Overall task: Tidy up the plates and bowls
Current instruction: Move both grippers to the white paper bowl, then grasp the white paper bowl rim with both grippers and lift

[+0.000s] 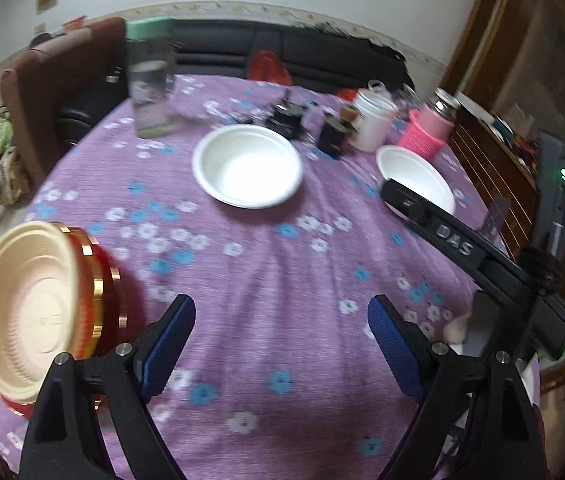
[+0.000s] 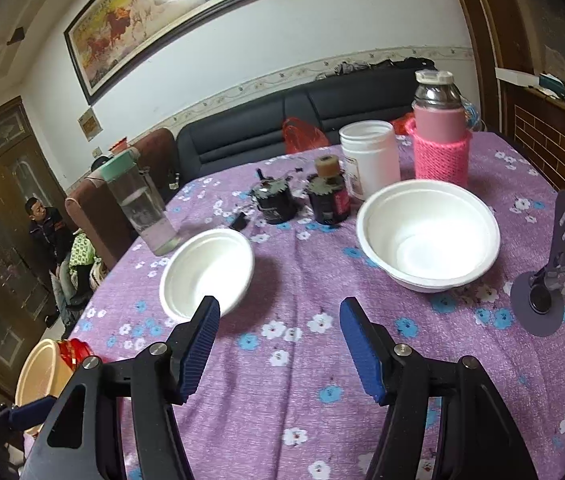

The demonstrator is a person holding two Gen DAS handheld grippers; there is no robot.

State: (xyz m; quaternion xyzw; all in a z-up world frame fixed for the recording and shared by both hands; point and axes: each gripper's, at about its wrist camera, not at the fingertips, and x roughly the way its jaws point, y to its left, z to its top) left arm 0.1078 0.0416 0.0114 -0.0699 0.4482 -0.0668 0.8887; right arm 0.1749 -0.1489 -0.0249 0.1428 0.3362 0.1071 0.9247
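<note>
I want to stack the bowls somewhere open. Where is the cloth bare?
The near cloth is bare, in front of the left white bowl and right white bowl, and between them. Behind them it is crowded: water bottle, dark jars, white tub, pink flask.

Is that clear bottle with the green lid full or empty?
Partly full: the bottle shows a water line about halfway up its clear wall, with its green lid on.

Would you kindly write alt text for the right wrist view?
An open, empty right claw hovers over a purple floral tablecloth, with two white bowls ahead: one left, one right. Bottles and jars stand behind them.
</note>
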